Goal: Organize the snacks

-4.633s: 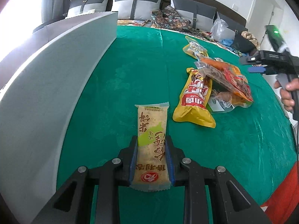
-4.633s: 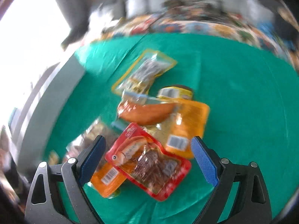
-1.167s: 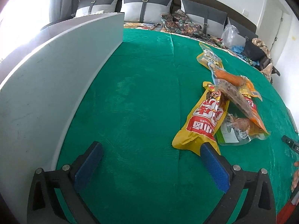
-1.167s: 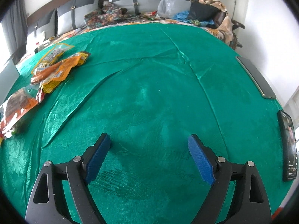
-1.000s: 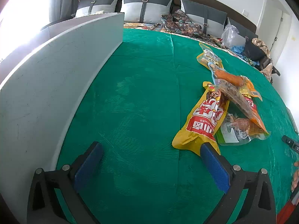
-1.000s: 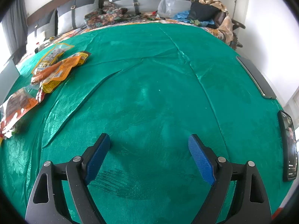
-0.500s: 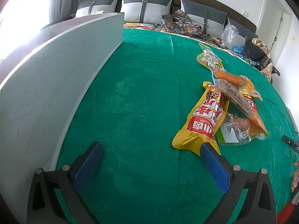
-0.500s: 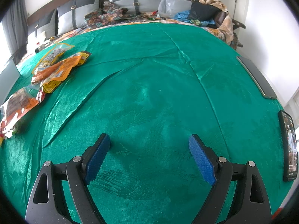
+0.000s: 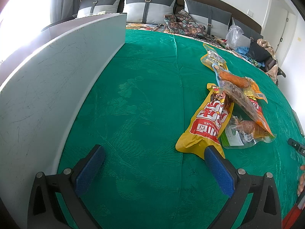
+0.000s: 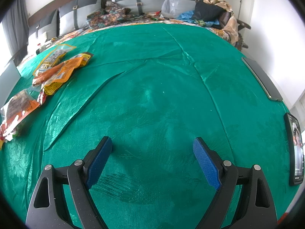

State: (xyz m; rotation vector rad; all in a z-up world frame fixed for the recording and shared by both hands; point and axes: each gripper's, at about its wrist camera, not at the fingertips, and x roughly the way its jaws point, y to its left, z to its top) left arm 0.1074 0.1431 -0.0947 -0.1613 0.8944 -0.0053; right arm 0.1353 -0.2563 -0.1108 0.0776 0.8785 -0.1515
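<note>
Green brocade cloth (image 9: 144, 99) is covering the whole table, glossy and creased — a heap of crinkly foil snack packets (image 9: 236, 103) is lying unsorted on it, led by a long yellow pouch (image 9: 207, 122). Left gripper (image 9: 154, 158) and right gripper (image 10: 152, 152) are both gaping wide, holding nothing — sorting is looking barely begun.

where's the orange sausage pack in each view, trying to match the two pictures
Left wrist: the orange sausage pack lies right of centre, in the upper part of the snack pile, beyond the big yellow and red bag.
Right wrist: the same pack lies at the upper left, near the picture's edge.
Shared landmark: the clear plastic bag against the grey cushions.
</note>
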